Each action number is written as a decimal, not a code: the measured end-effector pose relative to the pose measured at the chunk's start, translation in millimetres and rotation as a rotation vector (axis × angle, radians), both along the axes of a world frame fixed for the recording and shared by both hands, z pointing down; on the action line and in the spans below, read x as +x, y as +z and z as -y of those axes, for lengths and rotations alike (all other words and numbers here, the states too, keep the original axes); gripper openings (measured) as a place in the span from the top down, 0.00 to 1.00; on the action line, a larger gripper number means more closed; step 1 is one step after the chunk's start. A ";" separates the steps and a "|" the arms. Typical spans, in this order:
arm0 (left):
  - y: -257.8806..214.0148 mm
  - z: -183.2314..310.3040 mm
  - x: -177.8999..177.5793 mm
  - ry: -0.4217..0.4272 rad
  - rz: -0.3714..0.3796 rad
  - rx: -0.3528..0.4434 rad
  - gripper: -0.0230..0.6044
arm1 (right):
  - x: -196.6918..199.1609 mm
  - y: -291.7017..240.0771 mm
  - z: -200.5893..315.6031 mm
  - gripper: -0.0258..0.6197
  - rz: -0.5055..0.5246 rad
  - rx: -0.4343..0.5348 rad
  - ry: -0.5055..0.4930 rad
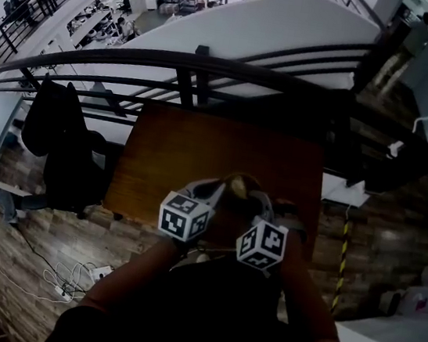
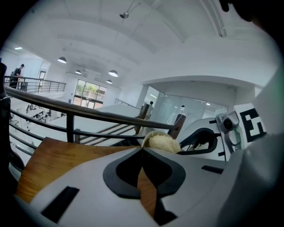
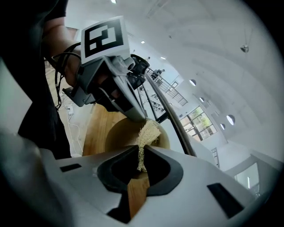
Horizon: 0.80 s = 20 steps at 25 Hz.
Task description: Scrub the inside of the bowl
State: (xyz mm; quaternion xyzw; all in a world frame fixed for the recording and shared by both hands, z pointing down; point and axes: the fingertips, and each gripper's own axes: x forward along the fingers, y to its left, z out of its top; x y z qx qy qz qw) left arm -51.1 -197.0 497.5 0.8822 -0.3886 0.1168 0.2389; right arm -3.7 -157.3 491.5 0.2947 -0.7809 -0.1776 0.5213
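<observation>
Over the near edge of the brown wooden desk (image 1: 168, 160), close to the person's body, the two hand-held tools meet around a tan round bowl (image 3: 116, 133). The left gripper (image 2: 143, 150) has its fingers (image 2: 117, 175) pressed together on the thin rim of the bowl, which is tipped so that its opening faces the other tool; from where I stand I cannot tell whether its base touches the desk. The right gripper (image 3: 142, 150) points down into the bowl, its fingers (image 3: 171, 170) pinching the stem of a pale fibrous loofah scrubber (image 3: 148, 131), and the frayed head of that scrubber lies against the bowl's inner wall, just below the spot where the left fingers clamp the rim. Each tool carries a white cube with black square markers (image 1: 185, 216), side by side above the person's dark sleeves. Beyond the desk a dark metal railing (image 1: 174, 62) runs across, and a black office chair (image 1: 61, 137) draped with a dark garment stands to the left on the wood-plank floor (image 1: 22, 242).
</observation>
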 end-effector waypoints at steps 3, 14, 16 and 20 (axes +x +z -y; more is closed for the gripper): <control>-2.5 -8.1 6.7 0.022 -0.015 -0.019 0.96 | 0.5 -4.9 6.8 0.89 0.009 0.045 0.027; -22.8 -12.9 9.6 0.027 -0.032 0.024 0.96 | -31.3 7.0 -18.1 0.89 0.065 -0.061 -0.096; -26.7 -10.5 9.5 0.023 -0.017 0.049 0.96 | -33.6 10.3 -26.1 0.89 0.076 -0.103 -0.120; -28.2 -6.8 5.0 0.013 0.020 0.074 0.96 | -30.3 6.4 -35.4 0.90 0.092 -0.133 -0.125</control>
